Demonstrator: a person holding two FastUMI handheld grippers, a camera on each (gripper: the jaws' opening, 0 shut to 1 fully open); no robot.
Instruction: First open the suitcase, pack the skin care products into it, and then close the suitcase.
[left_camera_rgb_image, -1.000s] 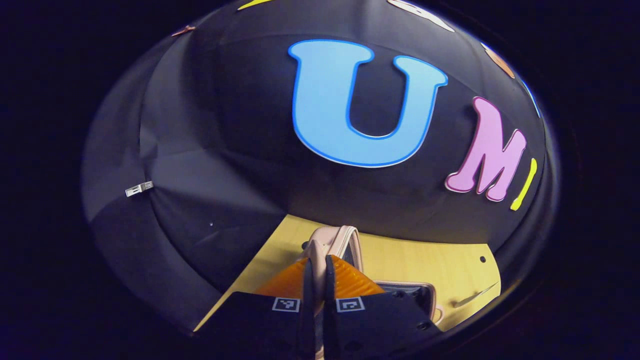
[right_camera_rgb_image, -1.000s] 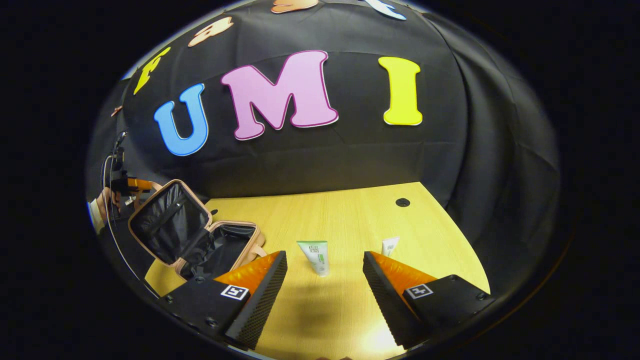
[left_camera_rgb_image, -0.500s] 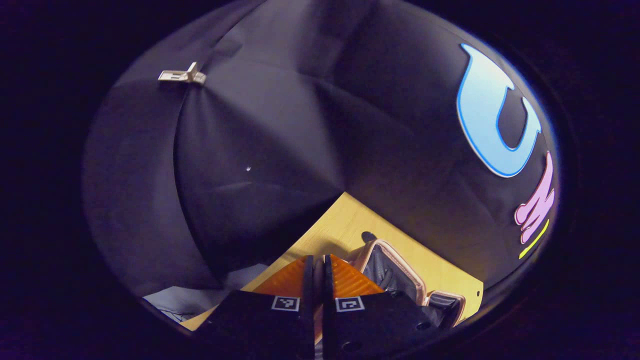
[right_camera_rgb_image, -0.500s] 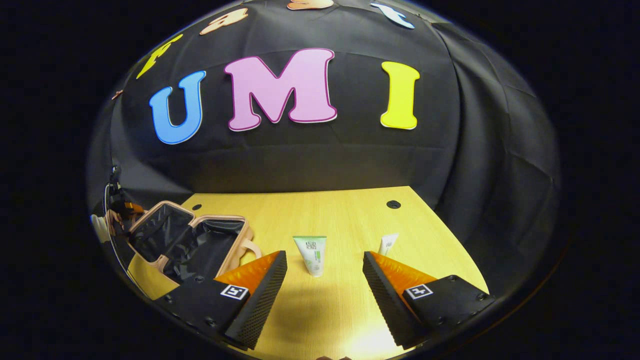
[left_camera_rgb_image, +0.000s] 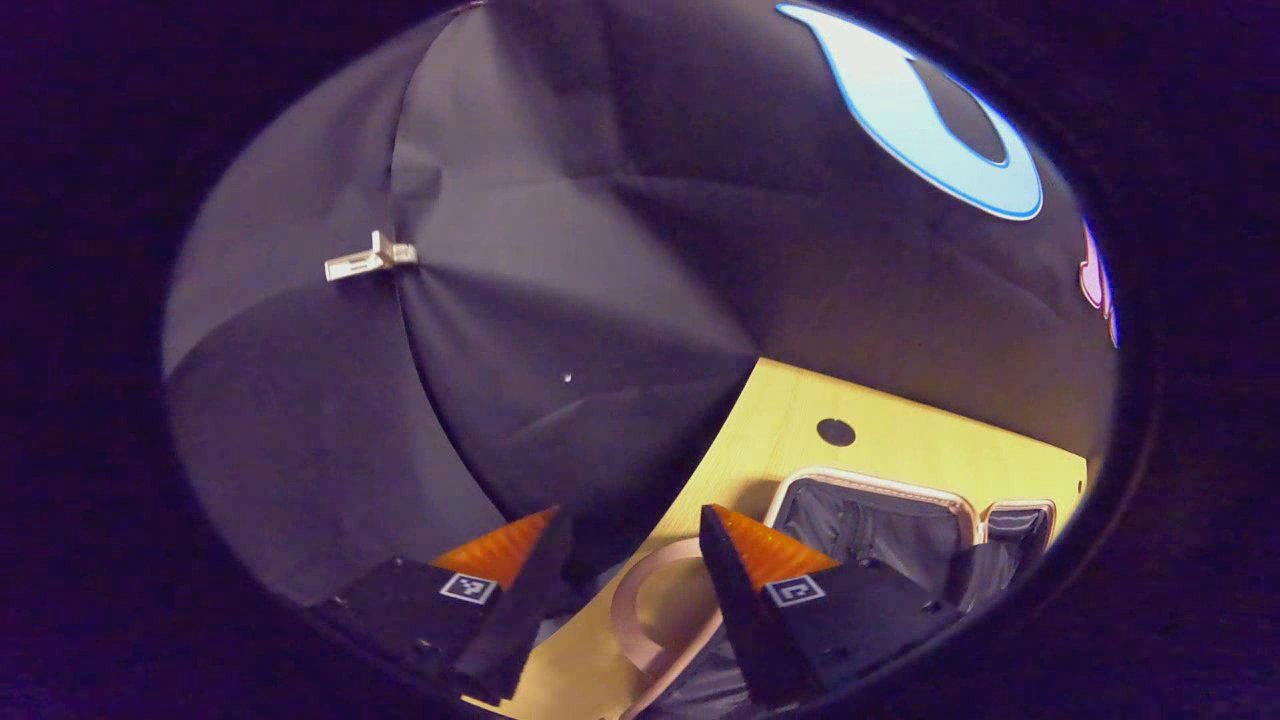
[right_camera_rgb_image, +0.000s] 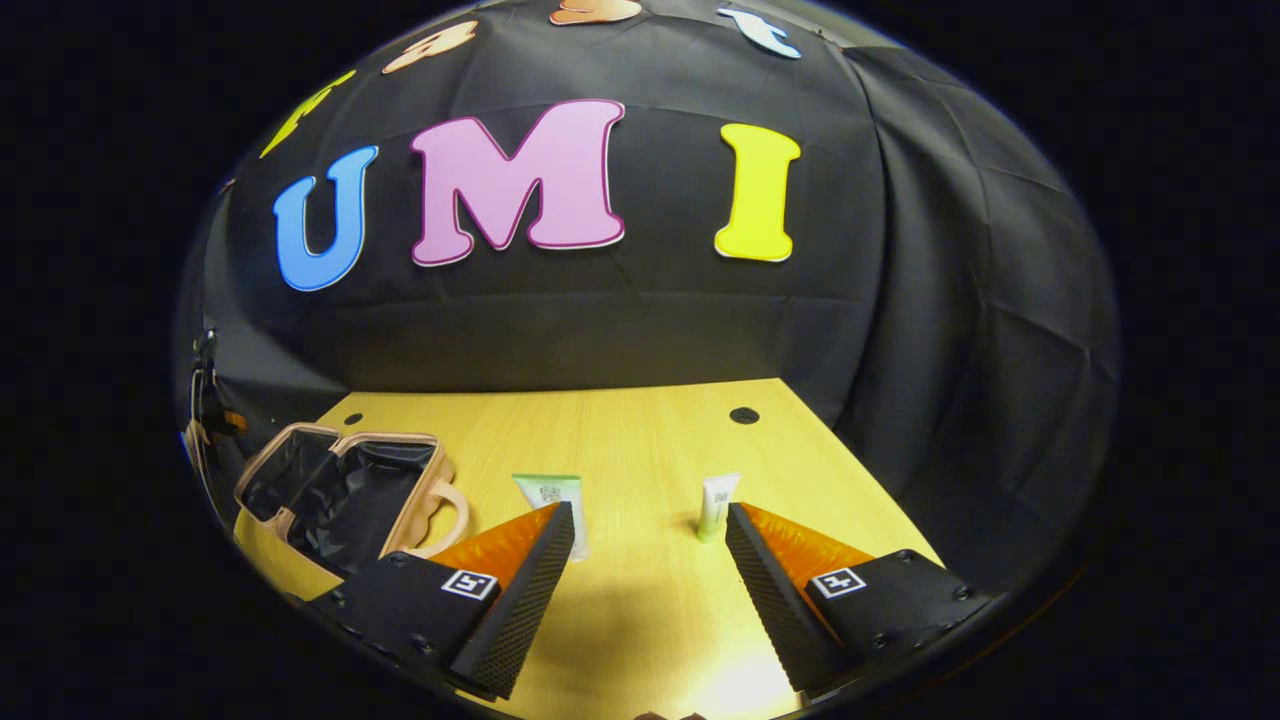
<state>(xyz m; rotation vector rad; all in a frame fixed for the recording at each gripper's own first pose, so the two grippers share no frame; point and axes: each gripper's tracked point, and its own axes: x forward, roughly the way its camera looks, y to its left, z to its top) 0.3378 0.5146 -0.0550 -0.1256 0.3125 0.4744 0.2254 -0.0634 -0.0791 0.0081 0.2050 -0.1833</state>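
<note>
- Right gripper (right_camera_rgb_image: 640, 545): fingers wide apart, holding nothing, above the bench (right_camera_rgb_image: 640, 620).
- Left gripper (left_camera_rgb_image: 625, 545): fingers apart, empty; the suitcase handle (left_camera_rgb_image: 650, 600) curves between them, and contact cannot be told.
- Two skin care tubes stand cap down on the bench: a wide green-and-white tube (right_camera_rgb_image: 555, 495), partly behind the right gripper's left finger, and a slim white tube (right_camera_rgb_image: 715, 505) near it. Their print is too small to read.
- One suitcase (right_camera_rgb_image: 340, 490) lies open at the bench's left, dark lining showing; the left gripper view shows it too (left_camera_rgb_image: 880, 520).
</note>
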